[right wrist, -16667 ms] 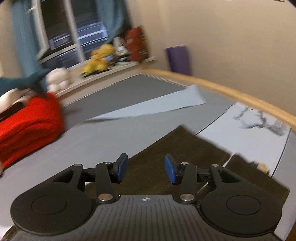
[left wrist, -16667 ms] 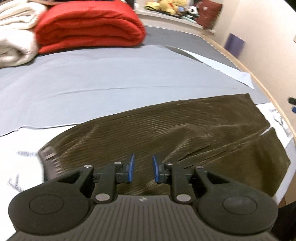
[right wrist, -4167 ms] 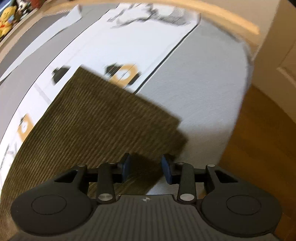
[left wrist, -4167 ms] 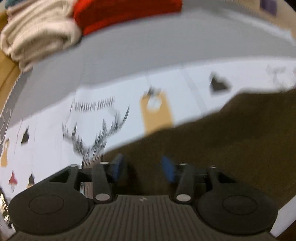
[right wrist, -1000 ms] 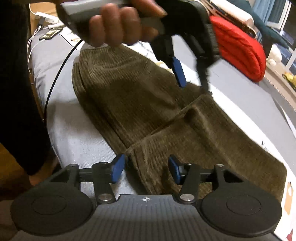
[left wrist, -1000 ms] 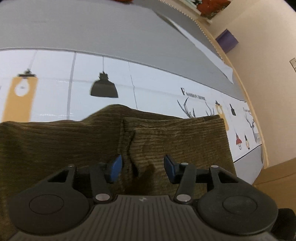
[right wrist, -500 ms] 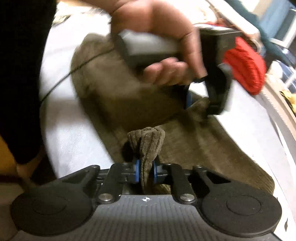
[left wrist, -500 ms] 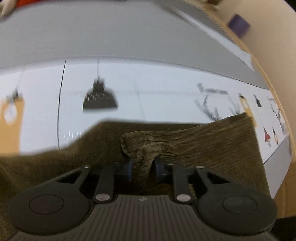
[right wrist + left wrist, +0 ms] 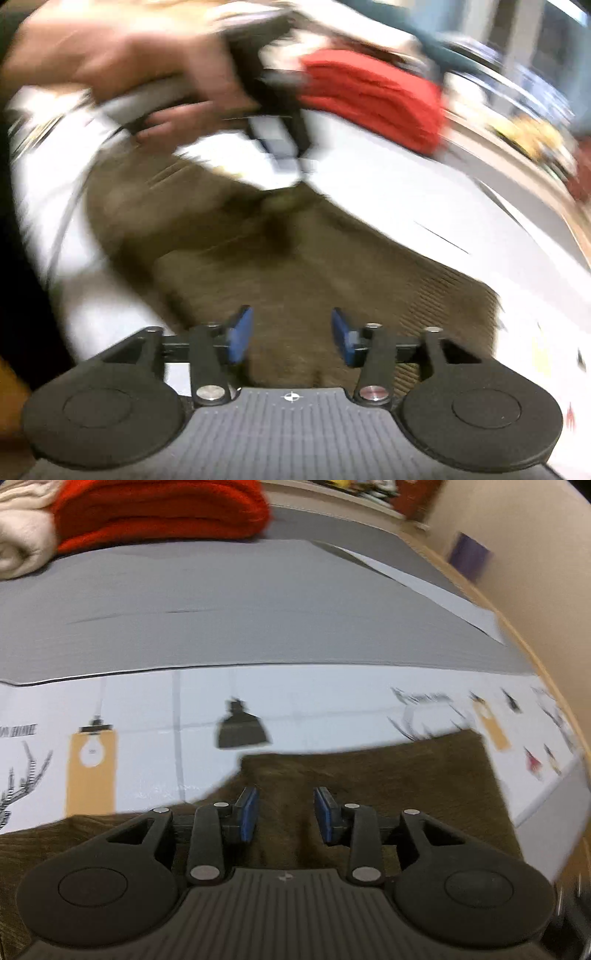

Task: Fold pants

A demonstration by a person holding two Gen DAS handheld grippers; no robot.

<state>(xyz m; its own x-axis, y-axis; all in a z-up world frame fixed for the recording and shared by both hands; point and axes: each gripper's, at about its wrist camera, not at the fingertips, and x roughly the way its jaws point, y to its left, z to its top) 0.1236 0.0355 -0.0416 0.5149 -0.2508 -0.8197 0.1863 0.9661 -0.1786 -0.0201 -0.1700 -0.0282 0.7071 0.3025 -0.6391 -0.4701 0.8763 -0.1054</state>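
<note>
The brown corduroy pants (image 9: 388, 775) lie folded flat on the printed white sheet (image 9: 155, 716) of the bed. My left gripper (image 9: 284, 814) is open and empty, just above the pants' near fold. My right gripper (image 9: 290, 334) is also open and empty over the pants (image 9: 295, 266), which show as a folded brown slab. The right wrist view is blurred. It shows the person's hand holding the left gripper (image 9: 280, 147) above the far edge of the pants.
A folded red blanket (image 9: 159, 509) and a cream blanket (image 9: 18, 542) lie at the back on the grey cover (image 9: 258, 602). A wooden bed edge (image 9: 524, 642) and a wall run along the right. The person's dark body (image 9: 22, 277) is at the left.
Both grippers were shut on bunched corduroy half a second ago. Both have opened and let the cloth drop flat. Both have lifted away a little.
</note>
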